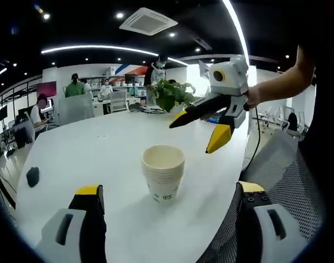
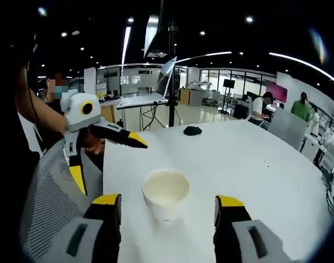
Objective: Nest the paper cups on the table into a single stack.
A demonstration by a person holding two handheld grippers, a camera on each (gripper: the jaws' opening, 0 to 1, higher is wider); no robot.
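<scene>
A stack of nested white paper cups (image 1: 163, 174) stands upright on the white table (image 1: 101, 148), near its edge. In the left gripper view my left gripper (image 1: 170, 190) is open, its yellow-tipped jaws wide apart on either side of the stack and a little short of it. My right gripper (image 1: 195, 135) comes in from the right, open, hovering above and beyond the stack. In the right gripper view the cup stack (image 2: 165, 193) sits just ahead of my open right gripper (image 2: 168, 201). The left gripper (image 2: 109, 164) hangs open at the left, held by a hand.
A small black object (image 1: 32, 176) (image 2: 192, 130) lies farther along the table. A grey mesh chair (image 1: 290, 181) (image 2: 49, 208) stands against the table's near edge. A potted plant (image 1: 169, 94) sits at the far side. People work at desks behind.
</scene>
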